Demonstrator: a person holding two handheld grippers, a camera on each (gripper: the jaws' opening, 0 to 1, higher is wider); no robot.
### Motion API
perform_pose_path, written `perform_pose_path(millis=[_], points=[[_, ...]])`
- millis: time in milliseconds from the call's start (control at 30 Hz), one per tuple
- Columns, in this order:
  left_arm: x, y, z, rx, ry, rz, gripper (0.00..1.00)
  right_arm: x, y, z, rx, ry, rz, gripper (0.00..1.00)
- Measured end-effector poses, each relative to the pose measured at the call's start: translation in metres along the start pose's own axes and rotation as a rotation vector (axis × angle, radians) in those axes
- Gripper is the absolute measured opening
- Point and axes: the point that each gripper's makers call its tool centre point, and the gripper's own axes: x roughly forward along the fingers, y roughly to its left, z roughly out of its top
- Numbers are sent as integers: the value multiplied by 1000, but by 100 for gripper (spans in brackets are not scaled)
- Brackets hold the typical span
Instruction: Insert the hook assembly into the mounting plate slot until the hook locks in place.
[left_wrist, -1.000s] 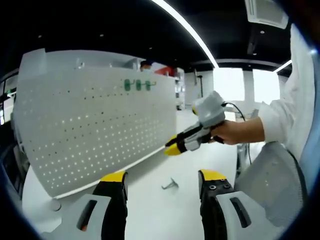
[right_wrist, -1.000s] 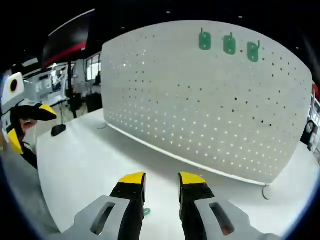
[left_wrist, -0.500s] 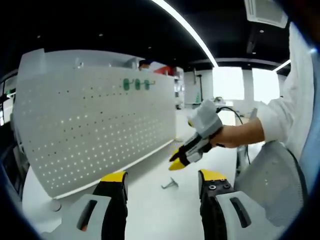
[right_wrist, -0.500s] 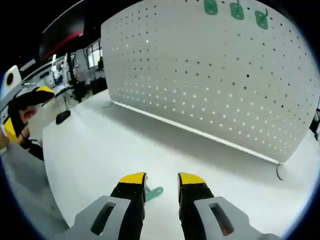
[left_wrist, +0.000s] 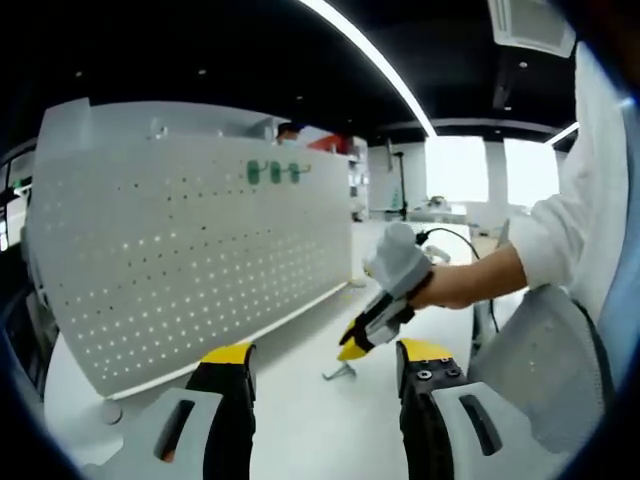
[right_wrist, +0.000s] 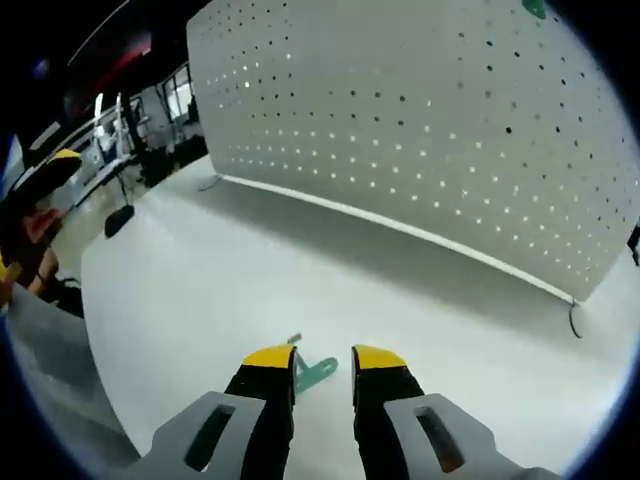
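Green hook assembly (right_wrist: 314, 372) lying flat on white desk (right_wrist: 180, 300), just ahead of right tongs (right_wrist: 322, 358), partly hidden behind the left yellow tip. Right tongs released, jaws a narrow gap apart, gripping nothing, tipped down toward the hook. Same hook (left_wrist: 340, 371) in left gripper view, small and grey-looking on the desk, directly under the right tongs (left_wrist: 352, 349), held there by a hand (left_wrist: 455, 283) with a white sleeve (left_wrist: 560, 230). Left tongs (left_wrist: 325, 352) released, jaws wide apart, empty, held back above the desk. White perforated mounting plate (left_wrist: 190, 250) standing upright along the desk's far side, three green hooks (left_wrist: 274, 172) hung near its top. Hook assembly well apart from the plate.
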Motion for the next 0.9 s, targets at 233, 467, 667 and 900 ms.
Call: perform_pose_path(millis=[233, 467, 667, 900], points=[[-1, -1, 0, -1, 1, -3, 58, 6, 8, -13, -23, 53, 8, 20], [-1, 0, 1, -2, -4, -1, 58, 3, 5, -24, -50, 98, 3, 20], [0, -1, 0, 1, -1, -3, 58, -5, 0, -24, -50, 100, -12, 18], [0, -1, 1, 3, -1, -4, 58, 2, 2, -14, -51, 77, -13, 14]])
